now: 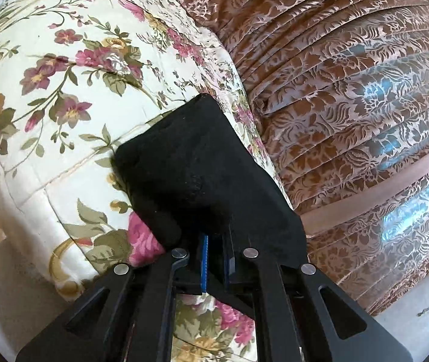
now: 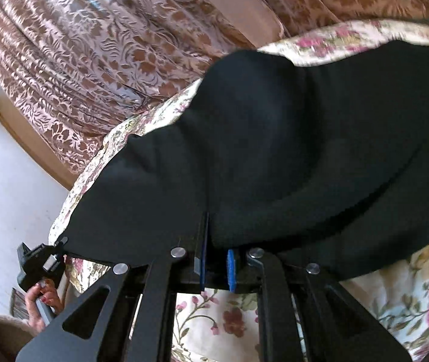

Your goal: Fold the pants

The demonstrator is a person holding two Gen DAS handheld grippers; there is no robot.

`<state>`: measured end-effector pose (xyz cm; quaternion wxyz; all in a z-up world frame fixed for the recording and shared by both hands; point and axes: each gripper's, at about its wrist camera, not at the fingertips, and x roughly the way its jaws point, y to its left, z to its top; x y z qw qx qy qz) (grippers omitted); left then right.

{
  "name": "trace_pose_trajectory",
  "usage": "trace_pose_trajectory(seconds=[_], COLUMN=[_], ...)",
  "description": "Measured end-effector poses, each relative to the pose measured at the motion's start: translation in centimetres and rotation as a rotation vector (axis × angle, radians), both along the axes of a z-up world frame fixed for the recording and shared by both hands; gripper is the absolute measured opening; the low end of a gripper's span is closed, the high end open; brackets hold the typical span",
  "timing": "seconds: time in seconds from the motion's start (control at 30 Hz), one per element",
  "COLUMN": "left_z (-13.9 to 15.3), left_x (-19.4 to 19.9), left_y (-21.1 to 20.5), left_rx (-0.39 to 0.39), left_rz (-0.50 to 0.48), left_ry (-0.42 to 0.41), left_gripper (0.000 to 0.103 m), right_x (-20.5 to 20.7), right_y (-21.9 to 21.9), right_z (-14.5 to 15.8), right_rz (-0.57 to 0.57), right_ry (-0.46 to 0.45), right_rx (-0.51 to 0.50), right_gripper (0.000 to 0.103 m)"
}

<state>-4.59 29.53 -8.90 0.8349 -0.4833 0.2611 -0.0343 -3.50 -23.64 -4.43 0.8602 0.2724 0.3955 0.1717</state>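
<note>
The black pants (image 2: 289,150) are lifted above a floral quilted bed cover (image 1: 63,90). My left gripper (image 1: 216,235) is shut on one end of the pants (image 1: 190,166), and the cloth drapes over its fingers and hides the tips. My right gripper (image 2: 217,241) is shut on the pants' lower edge, with the blue pads (image 2: 231,268) pinching the fabric. In the right wrist view the left gripper (image 2: 37,262) shows at the far left, holding the other corner of the stretched cloth.
Brown patterned curtains (image 1: 350,120) hang behind the bed and also show in the right wrist view (image 2: 93,60). A white wall (image 2: 9,166) is at the left. The person's hand (image 2: 43,298) grips the left tool's handle.
</note>
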Motion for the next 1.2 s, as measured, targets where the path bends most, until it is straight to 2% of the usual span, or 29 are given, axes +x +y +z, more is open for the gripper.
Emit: trace_pose_trajectory(seconds=[0.23, 0.3, 0.33, 0.43, 0.5, 0.63, 0.67, 0.73, 0.8, 0.9, 1.07, 1.17, 1.2], left_z=[2.2, 2.1, 1.6, 0.0, 0.0, 1.6, 2.3, 3.6, 5.2, 7.3, 10.7, 11.3, 11.3], left_x=[-1.0, -0.8, -0.6, -0.9, -1.1, -1.6, -1.9, -2.6, -3.2, -3.3, -2.4, -0.6, 0.3], left_y=[-0.3, -0.6, -0.5, -0.2, -0.4, -1.3, -1.7, -2.4, -3.4, -4.8, -7.9, -9.7, -10.5], left_rx=[0.040, 0.069, 0.083, 0.042, 0.050, 0.149, 0.190, 0.267, 0.349, 0.425, 0.534, 0.556, 0.563], left_rz=[0.019, 0.010, 0.012, 0.021, 0.024, 0.041, 0.046, 0.067, 0.096, 0.116, 0.155, 0.080, 0.049], left_ry=[-0.076, -0.058, -0.023, 0.017, 0.018, 0.024, 0.019, 0.005, -0.024, -0.090, -0.195, -0.226, -0.231], left_gripper=[0.006, 0.006, 0.006, 0.006, 0.006, 0.006, 0.006, 0.009, 0.015, 0.029, 0.029, 0.052, 0.052], right_x=[0.1, 0.2, 0.2, 0.1, 0.1, 0.3, 0.3, 0.2, -0.1, -0.2, -0.5, -1.2, -1.3], right_y=[-0.2, 0.0, 0.0, 0.0, -0.1, 0.0, 0.0, 0.1, 0.3, 0.0, -1.8, -3.7, -4.1], right_z=[0.6, 0.4, 0.1, -0.3, -0.3, -0.1, 0.0, 0.4, 0.9, 1.4, 0.9, 0.9, 1.0], right_rz=[-0.008, -0.007, -0.007, -0.013, -0.012, -0.009, -0.007, 0.008, 0.013, 0.010, -0.057, -0.110, -0.124], right_ry=[-0.010, -0.002, 0.005, 0.009, 0.007, 0.005, 0.002, -0.013, -0.037, -0.049, -0.012, -0.014, -0.013], right_rx=[0.013, 0.008, 0.012, 0.030, 0.030, 0.017, 0.008, 0.002, -0.013, -0.028, 0.006, 0.025, 0.019], right_gripper=[0.009, 0.009, 0.010, 0.010, 0.010, 0.010, 0.013, 0.027, 0.047, 0.050, 0.050, 0.051, 0.055])
